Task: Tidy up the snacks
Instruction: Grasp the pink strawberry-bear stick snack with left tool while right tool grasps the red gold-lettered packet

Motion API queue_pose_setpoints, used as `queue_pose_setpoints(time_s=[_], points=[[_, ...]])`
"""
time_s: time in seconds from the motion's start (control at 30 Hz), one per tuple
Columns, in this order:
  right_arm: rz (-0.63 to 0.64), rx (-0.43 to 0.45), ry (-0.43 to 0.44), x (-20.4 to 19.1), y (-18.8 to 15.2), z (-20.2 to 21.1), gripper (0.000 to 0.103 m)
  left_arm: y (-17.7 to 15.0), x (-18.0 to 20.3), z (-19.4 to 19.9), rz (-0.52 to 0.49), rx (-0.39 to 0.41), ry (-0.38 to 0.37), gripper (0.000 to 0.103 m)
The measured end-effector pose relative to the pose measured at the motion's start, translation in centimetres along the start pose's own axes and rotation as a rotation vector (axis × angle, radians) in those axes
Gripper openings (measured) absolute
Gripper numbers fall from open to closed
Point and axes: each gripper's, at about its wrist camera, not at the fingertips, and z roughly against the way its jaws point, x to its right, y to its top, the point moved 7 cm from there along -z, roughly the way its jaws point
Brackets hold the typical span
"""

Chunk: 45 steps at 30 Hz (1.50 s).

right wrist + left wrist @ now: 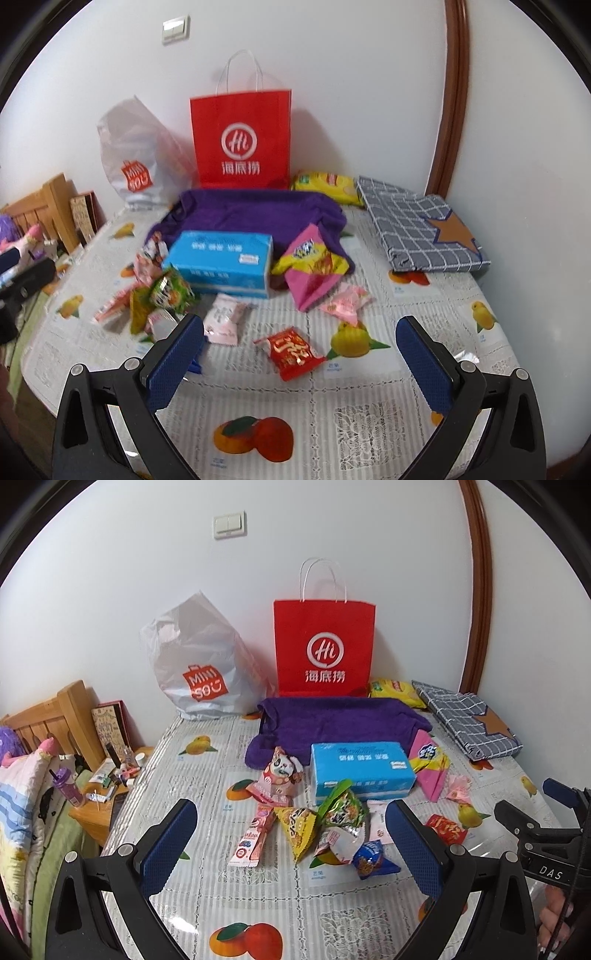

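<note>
**Snack pile crowded, both tongs empty**

Left tongs (291,834) and right tongs (299,350) hover spread apart, holding nothing. Snack packets (332,827) overlap at 12 o'clock, before the blue tissue box (360,771); a pinch may drag neighbours. The red packet (291,350) lies alone. Open desk (369,424) at 6 o'clock.

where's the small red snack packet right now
In the right wrist view the red snack packet lies flat on the tablecloth, between the open jaws, beside a printed yellow fruit and nearer than the blue tissue box.
</note>
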Motion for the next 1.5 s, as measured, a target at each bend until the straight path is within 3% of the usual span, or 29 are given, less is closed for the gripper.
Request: queue_pose_setpoints(time_s=[0.13, 0.3, 0.53, 0.7, 0.87, 0.97, 1.17, 1.5], points=[[0.042, -0.008, 0.001, 0.6, -1.5, -2.4, 0.102, -1.0, -1.1, -2.5, 0.019, -0.048, 0.005, 0.103], [0.033, -0.090, 0.007, 1.1, -3.5, -6.0, 0.099, -2.9, -2.3, -6.1, 0.040, -0.131, 0.017, 0.102], [0.045, -0.181, 0.084, 0.2, -5.7, -10.9, 0.075, -5.3, -3.8, -9.6, 0.044, -0.203, 0.043, 0.102], [0.090, -0.214, 0.080, -0.4, -6.3, -13.0, 0.071, -6.2, -4.8, -11.0, 0.032, -0.219, 0.047, 0.102], [0.070, -0.229, 0.102, -0.6, -6.3, -13.9, 0.056, -6.6, -5.6, -11.7, 0.037, -0.232, 0.022, 0.102], [0.048, -0.215, 0.063, -0.2, -5.8, -13.9, 0.055, -6.8, -6.4, -12.3, 0.048, -0.238, 0.018, 0.102], [0.042, -0.207, 0.066, -0.4, -5.7, -14.3, 0.055, -6.9, -7.4, -14.0, 0.095, -0.266, -0.014, 0.101], [-0.002, -0.197, 0.041, -0.1, -5.9, -15.1, 0.056, -7.4, -6.1, -17.8, 0.019, -0.322, -0.012, 0.080]])
